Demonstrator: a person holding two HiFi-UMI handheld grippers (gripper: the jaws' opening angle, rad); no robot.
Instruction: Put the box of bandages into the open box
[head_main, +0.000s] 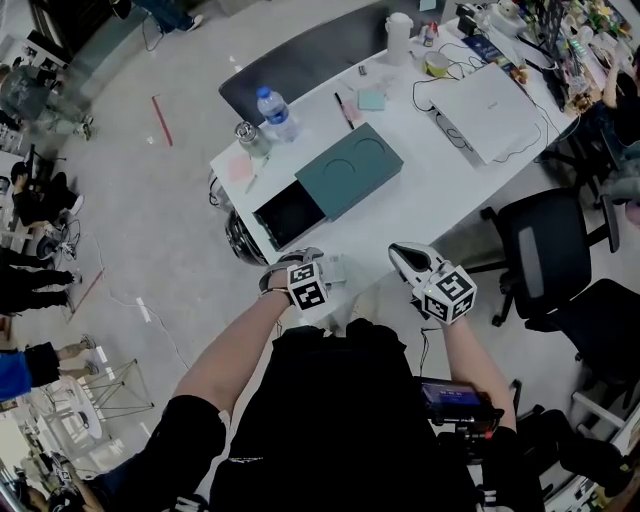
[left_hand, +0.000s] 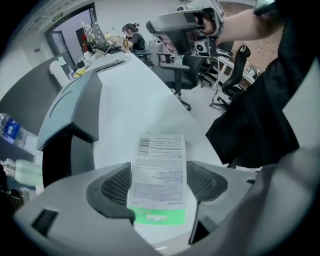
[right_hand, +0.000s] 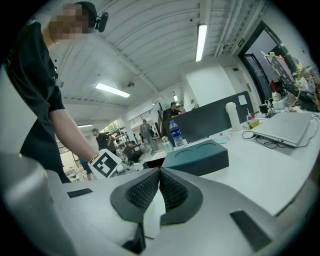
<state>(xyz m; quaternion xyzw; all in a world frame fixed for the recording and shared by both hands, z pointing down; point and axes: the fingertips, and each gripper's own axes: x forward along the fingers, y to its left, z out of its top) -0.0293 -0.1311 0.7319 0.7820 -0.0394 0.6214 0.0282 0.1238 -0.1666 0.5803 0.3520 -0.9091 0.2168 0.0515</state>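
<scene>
Seemingly set to grasp, the left gripper (left_hand: 157, 185) points down, jaws wide apart either side of the bandage box (left_hand: 161, 152) lying flat on the table (left_hand: 135, 100), with the open box (left_hand: 80, 100) ahead-left, while the right gripper (right_hand: 159, 186), closed and empty, waits aside.

in the left gripper view the near end of the box of bandages (left_hand: 159, 170) sinks behind the gripper's body, and its print is too small to read (only a barcode stands out). in the head view the left gripper (head_main: 306, 275) hides nearly all of it. the open box (left_hand: 75, 106) has a dark mouth whose inside cannot be made out. the water bottle (left_hand: 9, 129) is cut by the left edge.
</scene>
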